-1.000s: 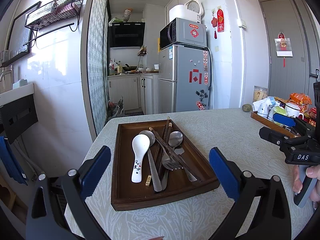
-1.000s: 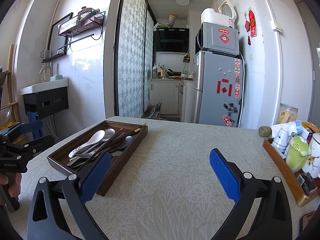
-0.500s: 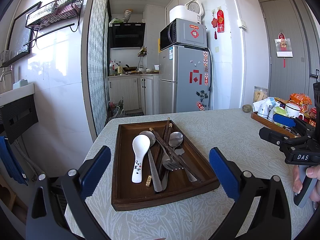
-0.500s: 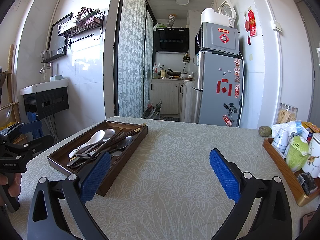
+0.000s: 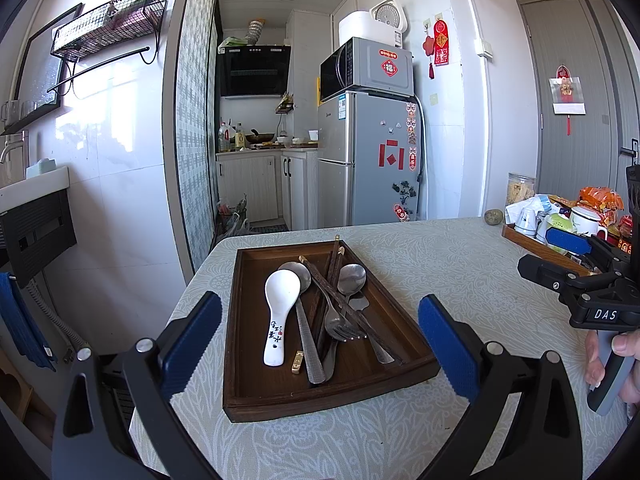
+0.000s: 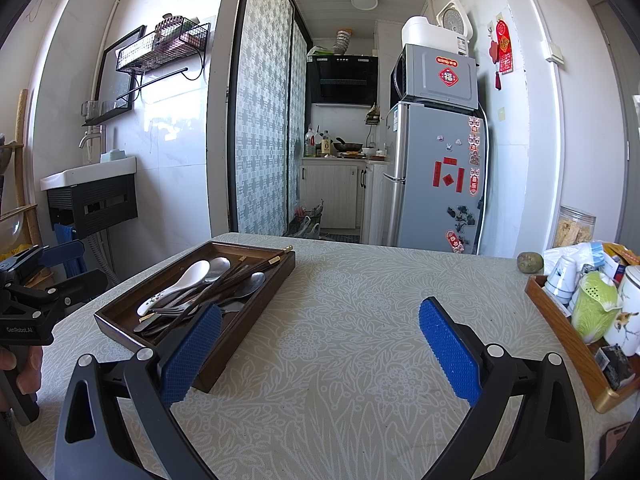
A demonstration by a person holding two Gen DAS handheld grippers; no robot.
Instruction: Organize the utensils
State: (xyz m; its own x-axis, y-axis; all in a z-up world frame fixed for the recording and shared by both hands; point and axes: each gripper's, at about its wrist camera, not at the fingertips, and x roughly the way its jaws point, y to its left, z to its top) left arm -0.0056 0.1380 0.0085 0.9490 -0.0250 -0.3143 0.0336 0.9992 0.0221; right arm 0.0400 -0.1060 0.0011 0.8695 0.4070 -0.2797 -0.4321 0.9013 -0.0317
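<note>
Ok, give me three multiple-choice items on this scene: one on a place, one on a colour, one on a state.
1. Where does the white ceramic spoon lie?
A. On the bare tablecloth
B. In the dark wooden tray
C. In the tray of cups

2. What colour are the pads on the gripper fingers?
A. Red
B. Green
C. Blue

3. How does the left gripper stand?
A. Open, holding nothing
B. Shut on a fork
C. Shut on chopsticks

Key: 1 B, the spoon rests inside the tray beside the metal spoons. 2 C, both pads show blue. 3 A, the fingers stand wide apart before the tray with nothing between them.
</note>
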